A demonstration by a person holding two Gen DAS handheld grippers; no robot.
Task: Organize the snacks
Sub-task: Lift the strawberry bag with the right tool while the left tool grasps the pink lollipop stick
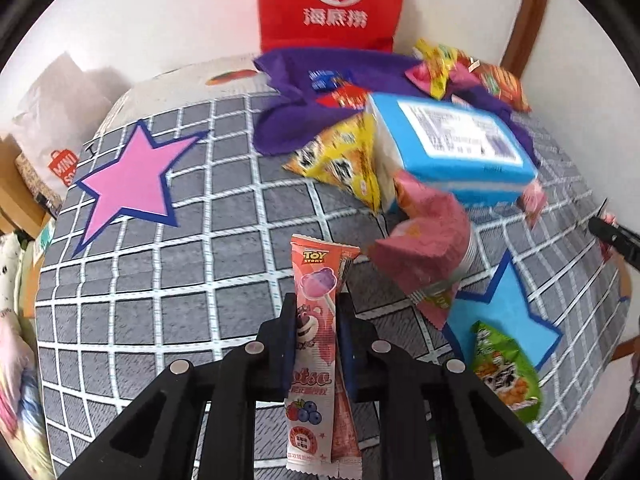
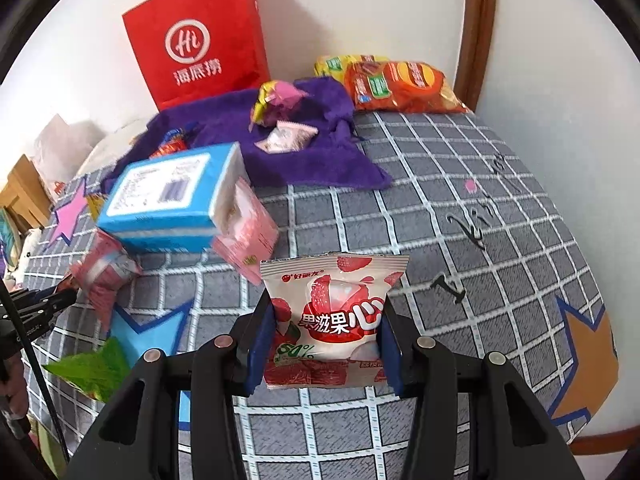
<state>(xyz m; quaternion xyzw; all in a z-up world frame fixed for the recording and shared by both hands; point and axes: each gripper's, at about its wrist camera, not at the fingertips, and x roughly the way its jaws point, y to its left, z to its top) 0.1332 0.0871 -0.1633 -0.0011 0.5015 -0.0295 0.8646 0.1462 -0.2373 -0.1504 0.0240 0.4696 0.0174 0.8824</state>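
The left gripper [image 1: 316, 312] is clenched on a lollipop packet [image 1: 316, 344], which stands lengthwise between the jaws above the checked cloth [image 1: 160, 280]. The right gripper [image 2: 326, 328] grasps a strawberry pouch [image 2: 332, 316] by its two sides, label facing the camera. Landmark: the blue box [image 2: 172, 196]. A purple towel [image 2: 312, 152] lies behind the box and carries small wrapped snacks [image 2: 286, 138]. A red bag [image 2: 196, 40] stands behind the towel, against the wall. Pink packets [image 2: 248, 228] touch the box at its near side. A blue star [image 2: 156, 330] and a green packet [image 2: 94, 368] lie nearer than the box. Orange snack bags [image 2: 400, 88] lie well apart from the box, beside the towel's far corner.
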